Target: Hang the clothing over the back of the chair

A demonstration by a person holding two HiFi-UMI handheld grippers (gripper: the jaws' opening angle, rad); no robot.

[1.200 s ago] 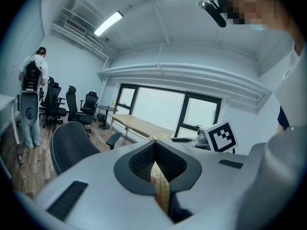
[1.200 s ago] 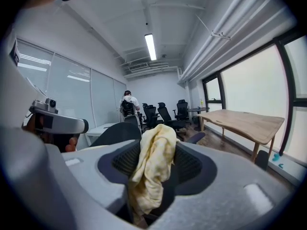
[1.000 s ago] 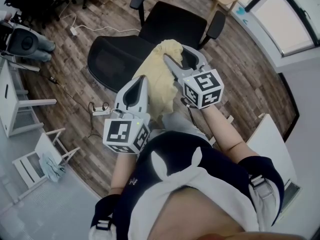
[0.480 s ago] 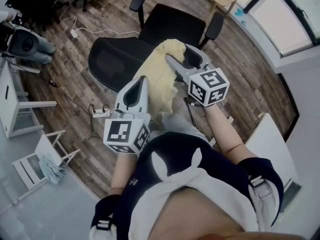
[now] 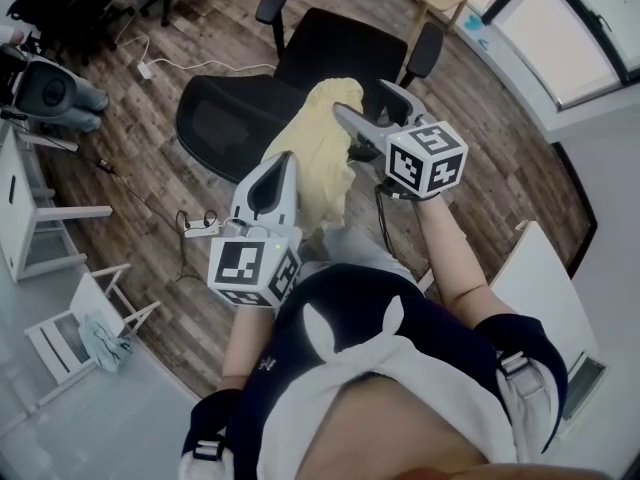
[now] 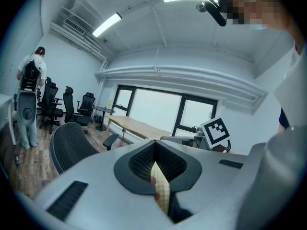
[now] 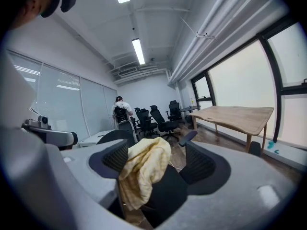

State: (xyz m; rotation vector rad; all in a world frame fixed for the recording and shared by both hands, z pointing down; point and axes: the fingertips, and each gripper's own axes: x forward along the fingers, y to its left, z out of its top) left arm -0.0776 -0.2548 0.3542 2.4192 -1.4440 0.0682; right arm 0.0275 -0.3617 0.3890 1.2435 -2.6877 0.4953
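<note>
A person looks steeply down at two handheld grippers held out over a black office chair on a wood-plank floor.

The left gripper has its fingers pressed together on a thin fold of the clothing, a pale yellow garment. In the left gripper view only a narrow strip of yellow fabric shows in the seam between the pads.

The right gripper is higher in the head view, beside the top of the garment. Its fingers have just been opening and now stand wide apart. The bunched top of the clothing lies between them, draped against the left-hand pad and clear of the right-hand pad.

The clothing hangs in a crumpled column between the two grippers, just at the chair's mesh back. Whether it touches the back cannot be told.

In the right gripper view, a wooden desk stands by the windows.
</note>
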